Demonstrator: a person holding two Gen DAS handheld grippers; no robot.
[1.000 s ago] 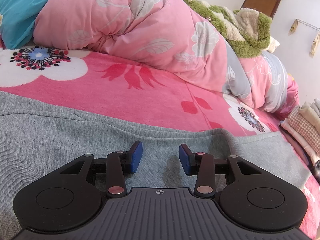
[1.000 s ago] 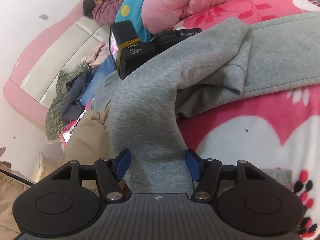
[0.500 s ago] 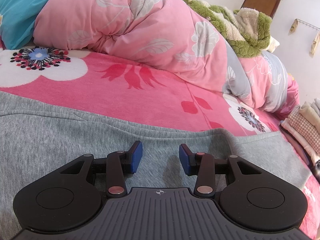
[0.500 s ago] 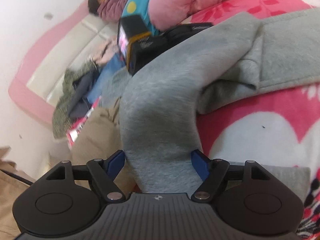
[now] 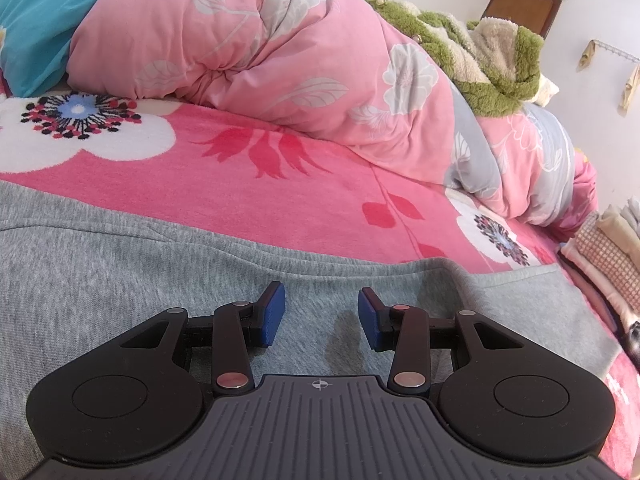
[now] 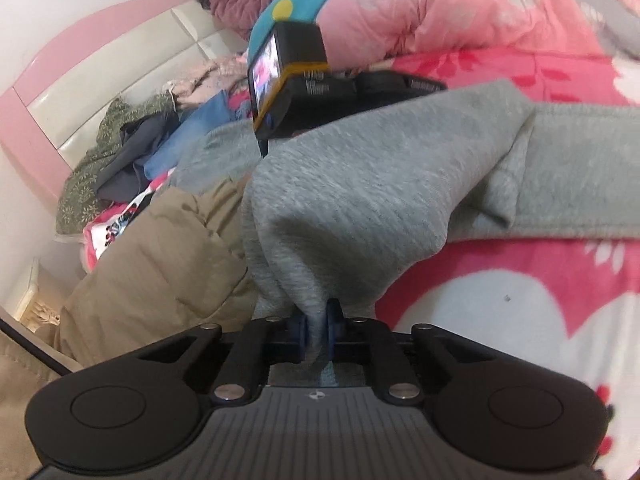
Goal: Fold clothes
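Observation:
A grey sweatshirt-like garment [image 5: 120,280] lies spread on the pink flowered bed cover [image 5: 280,208]. My left gripper [image 5: 321,314] rests over the grey cloth, open, with nothing between its blue pads. In the right wrist view a long grey part of the same garment [image 6: 360,184] is pulled up and bunched toward me, and my right gripper [image 6: 317,332] is shut on its end. Behind that fold the left gripper's black body with its small screen [image 6: 288,80] shows above the cloth.
A heaped pink floral quilt [image 5: 280,60] with a green fleece [image 5: 480,56] lies behind the garment. Folded clothes [image 5: 612,252] stack at the right edge. A tan padded coat [image 6: 160,264], a pile of loose clothes [image 6: 132,148] and a pink headboard [image 6: 60,80] sit to the left.
My right gripper went from open around the grey cloth to shut on it, and the cloth is now bunched and lifted. The left gripper has not moved.

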